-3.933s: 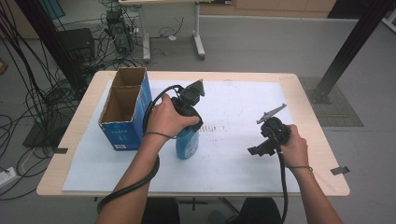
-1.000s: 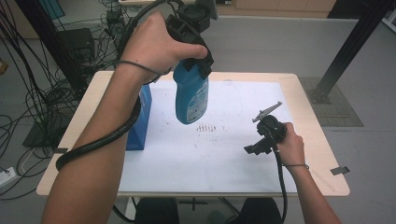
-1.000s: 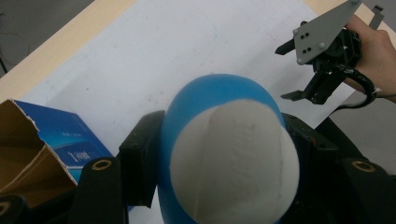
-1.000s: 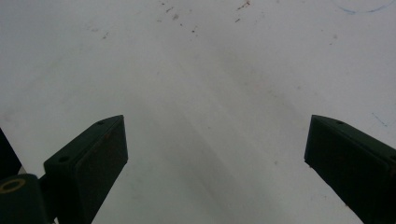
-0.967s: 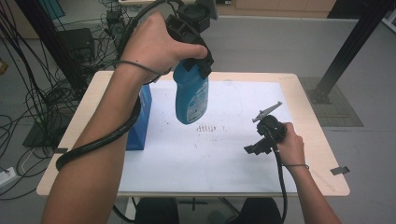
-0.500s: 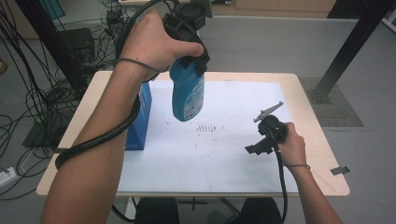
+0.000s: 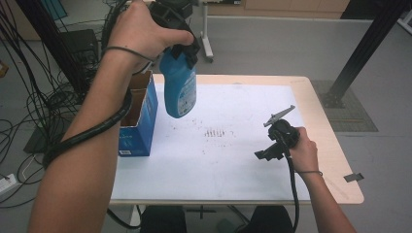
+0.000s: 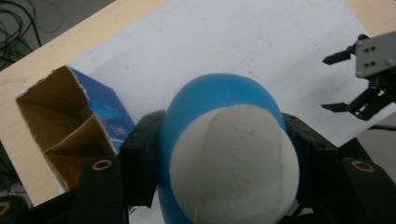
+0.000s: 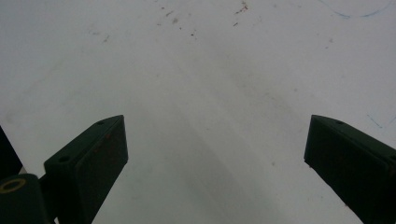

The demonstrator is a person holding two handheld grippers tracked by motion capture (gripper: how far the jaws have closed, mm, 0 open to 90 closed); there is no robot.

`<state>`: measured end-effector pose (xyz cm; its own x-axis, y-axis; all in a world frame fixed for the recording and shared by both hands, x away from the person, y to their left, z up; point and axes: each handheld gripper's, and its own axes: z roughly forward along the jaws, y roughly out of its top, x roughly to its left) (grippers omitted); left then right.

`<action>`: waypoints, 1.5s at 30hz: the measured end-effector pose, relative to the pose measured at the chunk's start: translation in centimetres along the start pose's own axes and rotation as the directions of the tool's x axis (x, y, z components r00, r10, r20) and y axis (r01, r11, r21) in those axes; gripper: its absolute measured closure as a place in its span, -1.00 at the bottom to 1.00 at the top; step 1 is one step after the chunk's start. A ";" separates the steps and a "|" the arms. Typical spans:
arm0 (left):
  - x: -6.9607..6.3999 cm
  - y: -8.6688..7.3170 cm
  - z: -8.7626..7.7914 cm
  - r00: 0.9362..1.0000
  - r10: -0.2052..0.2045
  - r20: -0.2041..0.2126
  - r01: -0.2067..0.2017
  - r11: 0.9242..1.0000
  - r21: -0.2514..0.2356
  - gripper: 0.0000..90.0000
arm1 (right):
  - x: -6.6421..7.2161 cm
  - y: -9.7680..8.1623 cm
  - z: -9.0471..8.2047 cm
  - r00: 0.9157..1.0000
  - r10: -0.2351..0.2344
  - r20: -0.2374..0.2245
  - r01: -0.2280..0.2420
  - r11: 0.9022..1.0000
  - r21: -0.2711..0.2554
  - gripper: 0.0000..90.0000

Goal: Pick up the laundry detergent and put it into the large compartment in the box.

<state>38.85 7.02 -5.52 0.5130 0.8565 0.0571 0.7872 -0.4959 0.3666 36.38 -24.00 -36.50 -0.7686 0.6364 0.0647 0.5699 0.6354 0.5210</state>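
A blue bottle (image 7: 179,90) with a white cap (image 8: 233,163) hangs high above the table, and my left gripper (image 7: 183,48) is shut on its upper part. In the left gripper view the black jaws press on both sides of the bottle (image 8: 224,102). Below and to its left stands an open blue cardboard box (image 7: 138,111) (image 8: 60,135) with a divider inside. My right gripper (image 7: 266,153) (image 9: 215,154) is held low over the white sheet (image 9: 210,70) at the right, jaws wide open with nothing between them.
The white sheet (image 7: 218,160) covers most of the wooden table (image 7: 335,160) and bears small dark specks near its middle. Cables and a dark stand lie on the floor to the left. The right gripper (image 8: 329,83) shows far off in the left gripper view.
The bottle, which stood on the table in the left gripper's hold, is raised now. Over the last second it has drifted left toward the box. The right hand has stayed put.
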 end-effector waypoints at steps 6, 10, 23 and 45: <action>3.2 -1.0 -0.2 0.995 -0.087 -0.038 0.087 0.996 -0.001 -0.16 | -0.1 0.0 -0.1 1.000 0.005 0.000 -0.005 1.000 0.000 -0.87; 4.8 -1.6 -0.1 0.991 -0.127 -0.047 0.127 0.992 0.006 -0.16 | -0.1 0.0 -0.1 1.000 0.003 0.003 -0.003 1.000 0.000 -0.87; 10.2 -4.1 -0.3 0.958 -0.270 -0.101 0.272 0.962 0.002 -0.16 | 0.0 0.1 0.0 1.000 0.005 0.002 -0.005 1.000 0.004 -0.87; 13.7 -5.5 2.2 0.905 -0.395 -0.158 0.400 0.917 0.002 -0.16 | -0.2 -0.2 0.3 1.000 0.012 -0.001 -0.012 1.000 0.006 -0.86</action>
<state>42.27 21.17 -8.77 0.0996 0.9936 0.0535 0.9274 -0.1122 0.3570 36.46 -24.11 -36.87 -0.7622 0.6434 0.0716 0.5806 0.6304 0.5153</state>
